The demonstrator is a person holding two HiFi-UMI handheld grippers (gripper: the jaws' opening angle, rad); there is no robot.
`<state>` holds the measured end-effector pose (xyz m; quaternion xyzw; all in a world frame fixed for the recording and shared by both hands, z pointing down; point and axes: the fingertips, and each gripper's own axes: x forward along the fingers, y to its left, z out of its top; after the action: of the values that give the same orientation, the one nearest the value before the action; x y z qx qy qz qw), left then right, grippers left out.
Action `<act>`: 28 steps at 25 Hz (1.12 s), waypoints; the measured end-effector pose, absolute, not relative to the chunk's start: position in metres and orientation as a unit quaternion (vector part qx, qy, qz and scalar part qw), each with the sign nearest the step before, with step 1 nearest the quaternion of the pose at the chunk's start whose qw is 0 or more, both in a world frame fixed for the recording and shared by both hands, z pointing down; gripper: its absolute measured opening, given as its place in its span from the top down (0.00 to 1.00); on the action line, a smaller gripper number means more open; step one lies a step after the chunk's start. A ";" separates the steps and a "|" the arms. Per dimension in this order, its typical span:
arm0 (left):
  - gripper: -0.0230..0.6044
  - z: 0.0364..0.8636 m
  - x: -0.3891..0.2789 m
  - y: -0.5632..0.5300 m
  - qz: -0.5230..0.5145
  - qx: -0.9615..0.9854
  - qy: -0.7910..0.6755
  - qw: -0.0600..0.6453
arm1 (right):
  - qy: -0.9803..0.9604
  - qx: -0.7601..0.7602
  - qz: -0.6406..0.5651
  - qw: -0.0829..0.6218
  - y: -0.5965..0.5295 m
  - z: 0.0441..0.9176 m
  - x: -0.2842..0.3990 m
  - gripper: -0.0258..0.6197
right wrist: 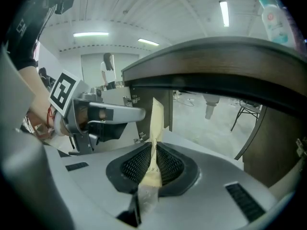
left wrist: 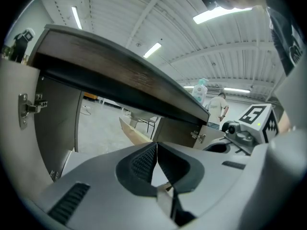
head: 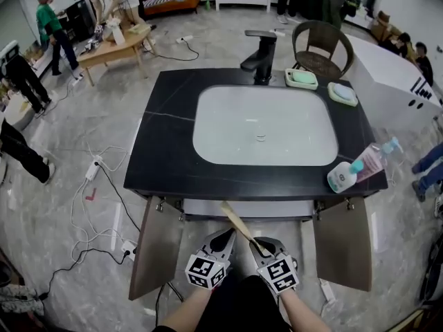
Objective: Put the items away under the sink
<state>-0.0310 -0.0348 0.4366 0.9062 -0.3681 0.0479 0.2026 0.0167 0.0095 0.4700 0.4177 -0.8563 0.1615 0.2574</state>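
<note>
1. Under the front edge of the table (head: 169, 158), both tongs sit low and side by side. They face the open cabinet (head: 208, 208) between its two swung-out doors.
2. Your right tongs (head: 255, 243) (right wrist: 153, 148) are clamped on a pale flat stick (head: 237, 223) (right wrist: 156, 123), gripped near one end. I can't tell exactly what the item is.
3. Your left tongs (head: 227, 234) (left wrist: 156, 145) are pressed together with nothing in them.
4. The stick's long axis runs from the right tongs up and to the left in the head view. Its free end is at the cabinet mouth and passes just ahead of the left tips.
5. The opening lies roughly along that axis, so my read is to feed the stick in lengthwise with the right hand. The left hand isn't needed.
6. A white bottle (head: 340, 177) and a pink bottle (head: 372, 160) lie at the table's front right corner, nearer your right hand.
</note>
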 end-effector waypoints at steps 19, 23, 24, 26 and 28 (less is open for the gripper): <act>0.95 0.580 -0.019 -0.110 -0.042 0.910 -0.381 0.160 | -0.859 0.441 0.121 0.232 -0.064 0.646 0.017 0.88; 0.95 0.597 -0.012 -0.119 -0.065 0.912 -0.381 0.139 | -0.858 0.447 0.109 0.228 -0.072 0.678 0.020 0.88; 0.95 0.602 -0.010 -0.119 -0.066 0.913 -0.380 0.133 | -0.857 0.450 0.108 0.226 -0.074 0.684 0.020 0.88; 0.95 0.612 -0.007 -0.120 -0.068 0.914 -0.379 0.125 | -0.856 0.456 0.104 0.219 -0.078 0.692 0.023 0.88; 0.95 0.621 -0.007 -0.118 -0.066 0.913 -0.385 0.118 | -0.856 0.461 0.102 0.211 -0.081 0.697 0.024 0.88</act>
<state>-0.0065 -0.1176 0.6206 0.9132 -0.3845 -0.0665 0.1175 0.0239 -0.0813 0.6973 0.4610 -0.8559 0.1015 0.2114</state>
